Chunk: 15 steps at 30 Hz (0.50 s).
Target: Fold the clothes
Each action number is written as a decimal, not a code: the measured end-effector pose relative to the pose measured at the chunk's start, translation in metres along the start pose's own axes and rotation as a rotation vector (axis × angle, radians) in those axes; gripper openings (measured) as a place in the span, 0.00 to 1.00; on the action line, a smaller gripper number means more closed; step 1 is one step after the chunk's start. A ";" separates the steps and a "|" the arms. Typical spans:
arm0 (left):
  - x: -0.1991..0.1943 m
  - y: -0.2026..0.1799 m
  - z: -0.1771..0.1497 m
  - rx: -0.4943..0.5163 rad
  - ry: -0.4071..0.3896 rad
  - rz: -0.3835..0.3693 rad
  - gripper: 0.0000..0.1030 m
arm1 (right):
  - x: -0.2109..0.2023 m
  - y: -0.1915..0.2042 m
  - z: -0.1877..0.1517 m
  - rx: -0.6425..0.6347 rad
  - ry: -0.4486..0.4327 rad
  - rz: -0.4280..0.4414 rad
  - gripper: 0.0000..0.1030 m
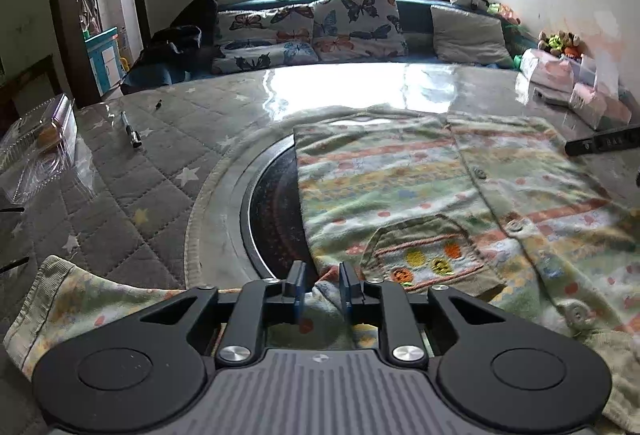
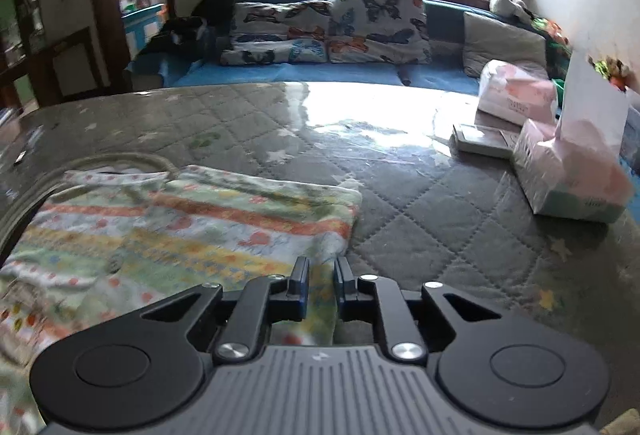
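A child's fleece garment [image 1: 420, 187] with pastel stripes, buttons and a dotted pocket lies spread on the quilted table cover [image 1: 140, 175]. One sleeve [image 1: 80, 299] trails to the left below my left gripper [image 1: 322, 275]. That gripper hovers over the near hem. Its jaws stand slightly apart with a raised fold of cloth between them, and a dark gap shows beside the left pad. In the right wrist view the garment [image 2: 180, 227] reaches my right gripper [image 2: 322, 271]. Its jaws are narrowly apart over the cloth's right edge, which lies flat beneath them.
A round dark hob [image 1: 276, 203] is set into the table, partly under the garment. A pen [image 1: 131, 131] and a clear plastic box [image 1: 40, 155] lie at the left. Pink tissue packs [image 2: 568, 179] and a flat white box [image 2: 476, 143] stand at the right. A sofa with butterfly cushions [image 2: 376, 27] lies beyond.
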<state>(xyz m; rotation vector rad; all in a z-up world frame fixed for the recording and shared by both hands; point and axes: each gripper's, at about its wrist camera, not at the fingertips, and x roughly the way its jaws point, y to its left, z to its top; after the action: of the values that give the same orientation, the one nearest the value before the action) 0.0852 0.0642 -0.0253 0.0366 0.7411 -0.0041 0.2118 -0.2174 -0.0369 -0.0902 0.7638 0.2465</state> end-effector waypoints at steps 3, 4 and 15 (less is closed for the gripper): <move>-0.010 -0.006 -0.002 0.020 -0.013 -0.020 0.23 | -0.018 0.011 -0.008 -0.042 0.009 0.048 0.31; -0.014 -0.008 -0.003 0.025 -0.017 -0.029 0.23 | -0.024 0.016 -0.012 -0.056 0.016 0.065 0.32; -0.046 -0.044 -0.030 0.100 -0.022 -0.153 0.33 | -0.080 0.082 -0.065 -0.214 0.055 0.256 0.44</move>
<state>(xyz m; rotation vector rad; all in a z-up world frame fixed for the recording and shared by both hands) 0.0306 0.0209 -0.0179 0.0754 0.7201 -0.1871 0.0912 -0.1641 -0.0275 -0.2031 0.8016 0.5709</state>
